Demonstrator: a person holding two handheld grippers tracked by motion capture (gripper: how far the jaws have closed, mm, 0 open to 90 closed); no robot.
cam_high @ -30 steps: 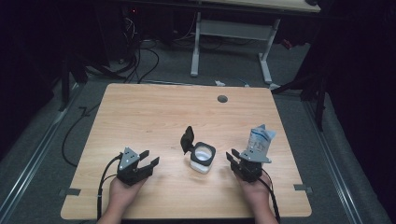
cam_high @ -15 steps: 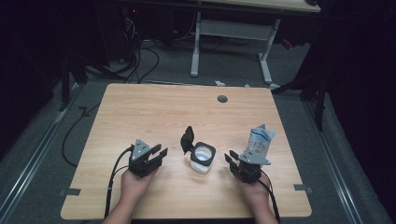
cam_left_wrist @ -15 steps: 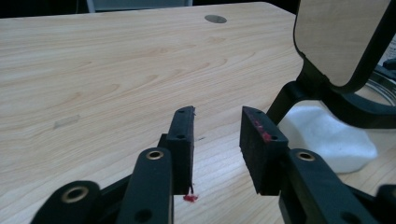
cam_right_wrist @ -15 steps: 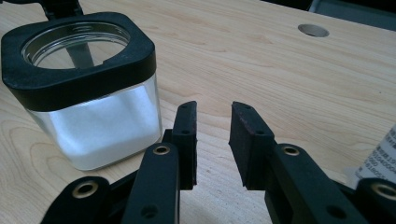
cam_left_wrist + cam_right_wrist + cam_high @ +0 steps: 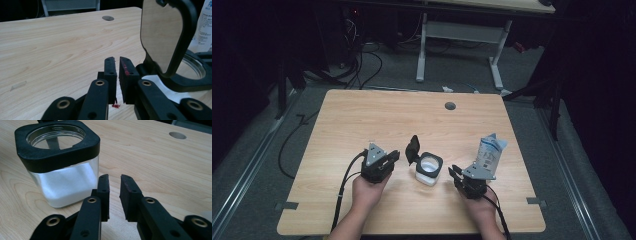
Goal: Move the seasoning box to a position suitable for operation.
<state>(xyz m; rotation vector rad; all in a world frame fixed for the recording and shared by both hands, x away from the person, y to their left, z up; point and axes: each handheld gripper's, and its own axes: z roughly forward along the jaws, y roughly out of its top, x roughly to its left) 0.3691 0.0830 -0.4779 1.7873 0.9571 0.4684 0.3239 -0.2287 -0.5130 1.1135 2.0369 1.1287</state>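
Note:
A square glass jar with a black rim holds white powder and stands at the table's middle front, its hinged black lid flipped up. My left gripper rests just left of the lid, jaws shut with nothing between them. In the left gripper view my left gripper has red smears on one pad, and the lid and jar rim are close on the right. My right gripper sits right of the jar. Its jaws are empty and all but closed, and the jar stands just ahead to the left.
A white and blue pouch stands upright behind the right gripper, and the pouch is visible past the lid. A round cable hole lies near the table's far edge. Bare wood spreads to the left and back. Cables run over the floor beyond.
My left gripper has moved right and forward, from the front left of the table up beside the jar's lid. The right gripper, jar and pouch have stayed put.

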